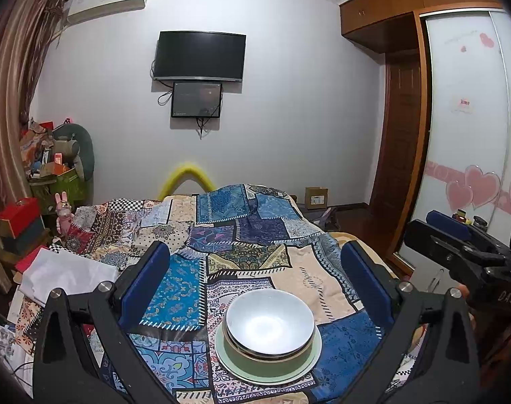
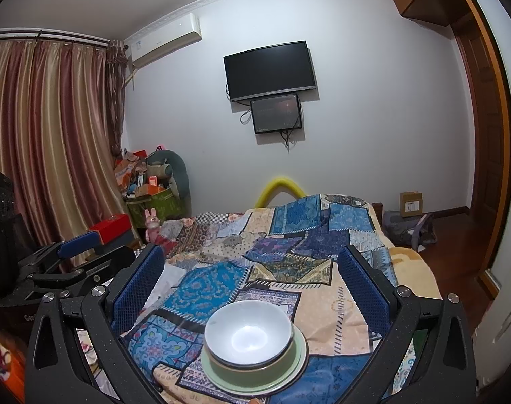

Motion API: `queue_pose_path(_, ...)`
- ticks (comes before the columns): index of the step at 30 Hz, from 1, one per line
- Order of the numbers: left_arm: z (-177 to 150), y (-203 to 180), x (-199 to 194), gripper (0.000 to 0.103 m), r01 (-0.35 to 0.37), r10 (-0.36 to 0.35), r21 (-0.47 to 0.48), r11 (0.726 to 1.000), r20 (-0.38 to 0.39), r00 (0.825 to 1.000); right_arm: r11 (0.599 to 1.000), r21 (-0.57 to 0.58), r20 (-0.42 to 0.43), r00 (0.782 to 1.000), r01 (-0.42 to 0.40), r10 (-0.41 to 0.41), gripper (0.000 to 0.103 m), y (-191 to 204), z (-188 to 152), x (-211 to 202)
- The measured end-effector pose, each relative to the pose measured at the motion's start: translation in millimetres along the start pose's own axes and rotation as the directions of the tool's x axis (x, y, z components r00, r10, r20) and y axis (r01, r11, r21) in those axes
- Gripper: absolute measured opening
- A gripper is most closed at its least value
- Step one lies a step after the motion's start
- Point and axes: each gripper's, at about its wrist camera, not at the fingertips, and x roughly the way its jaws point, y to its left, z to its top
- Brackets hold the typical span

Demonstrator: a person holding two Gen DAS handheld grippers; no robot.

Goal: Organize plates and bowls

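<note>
You are over a bed with a patchwork quilt (image 1: pixel 222 269). On it, white bowl (image 1: pixel 270 325) nests in green bowl (image 1: pixel 272 358) on the plates (image 1: pixel 242 368). Around that stack, your left tongs (image 1: pixel 255 276) and right tongs (image 2: pixel 252 281) hang spread wide, empty.

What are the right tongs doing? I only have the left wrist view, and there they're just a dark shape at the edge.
Observer: The right tongs are wide open and empty, above the bowl.
Operator: Does that camera see my left tongs?
Observer: Yes, the left tongs show side-on at its left edge.
Operator: What's behind them?
Observer: A striped curtain, drawn across that whole side.
</note>
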Motion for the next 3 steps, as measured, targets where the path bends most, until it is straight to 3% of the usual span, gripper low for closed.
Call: queue_pose_path(3,-0.3,1.1,2.6,0.103,0.001,-0.001,-0.012,1.000,-0.007,1.000,1.000,0.001,-0.005,1.000,-0.001,0.001,0.103,0.1,-1.3,0.8)
